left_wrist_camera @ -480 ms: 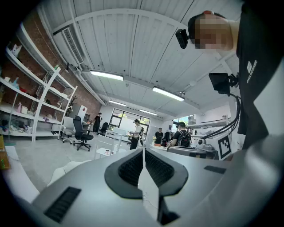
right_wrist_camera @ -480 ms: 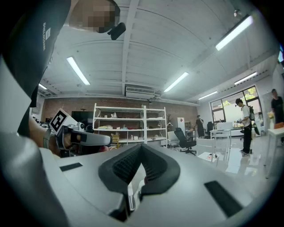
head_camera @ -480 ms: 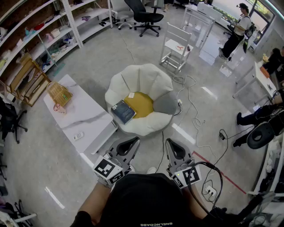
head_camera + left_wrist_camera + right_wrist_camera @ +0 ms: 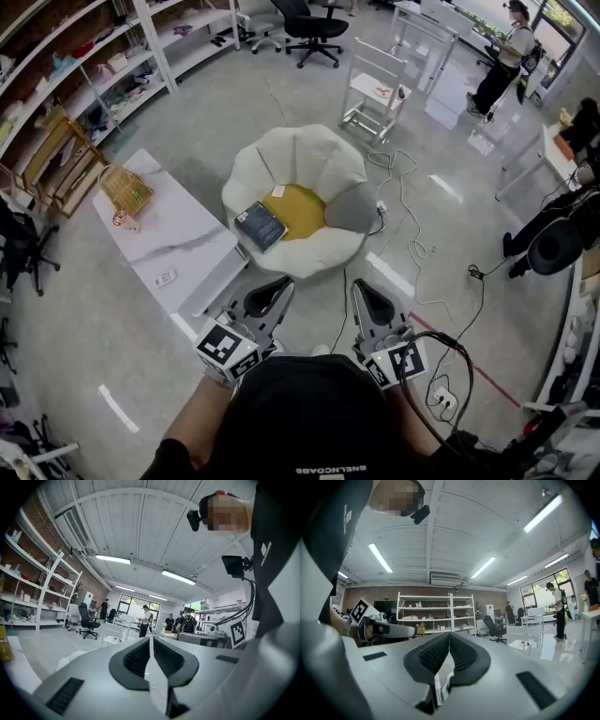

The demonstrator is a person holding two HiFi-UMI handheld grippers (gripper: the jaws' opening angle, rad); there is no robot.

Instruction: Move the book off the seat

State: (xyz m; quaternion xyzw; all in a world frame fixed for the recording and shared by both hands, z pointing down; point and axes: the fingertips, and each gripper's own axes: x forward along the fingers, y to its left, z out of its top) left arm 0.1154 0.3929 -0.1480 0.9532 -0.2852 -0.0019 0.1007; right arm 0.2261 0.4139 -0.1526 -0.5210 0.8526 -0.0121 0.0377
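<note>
Both grippers are held level ahead of you at the bottom centre of the head view. The left gripper and the right gripper each have their jaws pressed together, with nothing between them, as both gripper views confirm.

The dark-covered book lies on the left part of the white petal-shaped seat at centre frame. It sits at the left edge of a yellow cushion, and a grey cushion lies further right. A strip of bare floor separates your grippers from the seat's near rim.

Just left of the seat runs a low white table carrying a wicker basket and a remote. Its near corner comes close to the seat's lower left edge. To the right, loose cables trail across the floor. A power strip lies at lower right, near a red floor line.

Shelving fills the upper left. A white chair and a black office chair stand beyond the seat at the top. Open floor lies at lower left.
</note>
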